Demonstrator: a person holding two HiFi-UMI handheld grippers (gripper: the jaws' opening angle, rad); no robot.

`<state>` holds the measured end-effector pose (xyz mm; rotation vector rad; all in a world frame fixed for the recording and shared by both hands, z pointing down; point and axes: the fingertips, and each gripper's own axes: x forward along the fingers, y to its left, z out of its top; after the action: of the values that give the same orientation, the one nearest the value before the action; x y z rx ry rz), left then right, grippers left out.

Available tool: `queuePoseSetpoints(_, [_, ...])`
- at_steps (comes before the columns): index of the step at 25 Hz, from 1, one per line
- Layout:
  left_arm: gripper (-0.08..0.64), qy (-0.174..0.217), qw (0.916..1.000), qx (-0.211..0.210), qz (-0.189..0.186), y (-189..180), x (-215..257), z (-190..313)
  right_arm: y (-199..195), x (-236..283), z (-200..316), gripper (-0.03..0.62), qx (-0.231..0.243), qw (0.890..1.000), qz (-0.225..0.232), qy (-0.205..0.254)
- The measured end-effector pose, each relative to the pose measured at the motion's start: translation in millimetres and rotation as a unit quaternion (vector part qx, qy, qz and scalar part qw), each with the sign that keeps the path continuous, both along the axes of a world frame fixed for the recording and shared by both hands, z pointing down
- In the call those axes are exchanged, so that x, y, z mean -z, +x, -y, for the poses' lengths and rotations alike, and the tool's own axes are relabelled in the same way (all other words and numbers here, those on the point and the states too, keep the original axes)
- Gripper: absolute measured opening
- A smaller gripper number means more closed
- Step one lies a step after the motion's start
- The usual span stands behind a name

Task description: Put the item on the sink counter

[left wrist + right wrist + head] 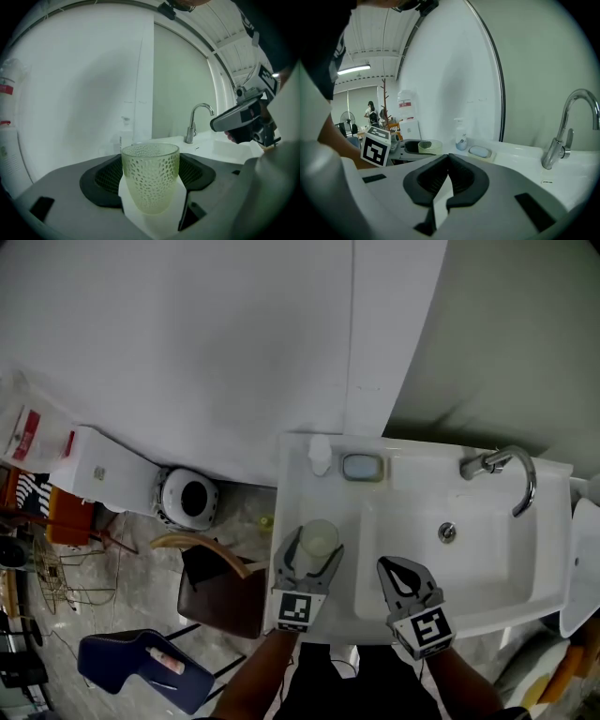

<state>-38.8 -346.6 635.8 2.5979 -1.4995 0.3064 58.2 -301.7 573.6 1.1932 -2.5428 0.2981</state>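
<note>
Pale-green cup (150, 176) sat clamped in my left gripper (315, 547); it needed lowering upright onto the counter (305, 504) below. My right gripper (448, 161) was closed, empty.

The cup (320, 537) sits between the jaws of the left tongs (316, 547), over the table's (292, 491) left part, left of the basin (478, 559). The right tongs (386, 566) stand to its right, over the basin's front. Behind the cup, a pump bottle (321, 455) stands left of a soap dish (362, 467). The faucet (504, 469) rises behind the basin.
</note>
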Motion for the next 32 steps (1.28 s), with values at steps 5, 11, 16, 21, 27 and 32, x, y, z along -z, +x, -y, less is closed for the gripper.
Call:
queuePoseSetpoints(5, [0.377, 0.001, 0.9999, 0.015, -0.002, 6.5, -13.2, 11.8, 14.3, -7.4, 2.5, 0.014, -0.003, 1.000, -0.007, -0.002])
queuePoseSetpoints(11, [0.377, -0.006, 0.9993, 0.037, 0.004, 0.8, -20.4, 16.2, 24.5, -3.9, 8.1, 0.014, -0.004, 1.000, -0.002, 0.010])
queuePoseSetpoints(16, [0.377, 0.003, 0.9991, 0.042, 0.000, 0.1, -24.2, 12.6, 23.2, 15.9, 11.7, 0.014, -0.010, 0.999, 0.019, 0.040])
queuePoseSetpoints(21, [0.386, -0.009, 0.9993, 0.037, 0.004, 3.1, -29.3, 3.7, 15.0, 20.0, 9.9, 0.014, -0.009, 0.999, 0.027, 0.040])
queuePoseSetpoints(27, [0.446, -0.008, 0.9992, 0.039, 0.002, 2.0, -22.8, -5.6, 8.3, 28.2, 9.5, 0.014, -0.006, 0.998, 0.031, 0.046])
queuePoseSetpoints(32, [0.393, 0.040, 0.9985, 0.035, -0.013, -0.3, 21.1, -17.4, 5.9, 38.6, 8.4, 0.014, -0.012, 0.998, 0.035, 0.054])
